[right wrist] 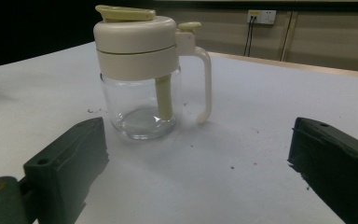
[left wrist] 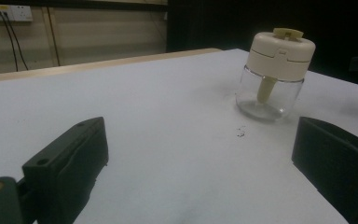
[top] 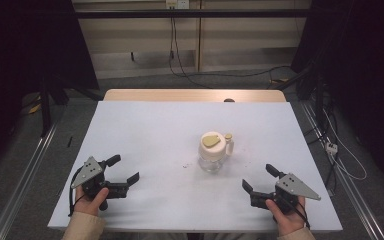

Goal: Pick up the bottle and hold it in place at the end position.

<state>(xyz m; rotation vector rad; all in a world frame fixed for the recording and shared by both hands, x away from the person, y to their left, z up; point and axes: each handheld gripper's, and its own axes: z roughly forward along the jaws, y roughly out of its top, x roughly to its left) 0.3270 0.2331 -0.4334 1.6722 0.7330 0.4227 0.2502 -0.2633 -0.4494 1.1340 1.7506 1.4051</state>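
Jar [top: 213, 152] is seen standing on the desk [top: 145, 130], between the left tongs [top: 126, 170] and the right tongs [top: 260, 178] and a bit ahead of them. Both tongs are held wide apart. Nothing is grabbed yet, so all the work is left.

Beige sleeves [top: 82, 226]; black grippers with grey three-cornered plates [top: 87, 170], trailing cables.
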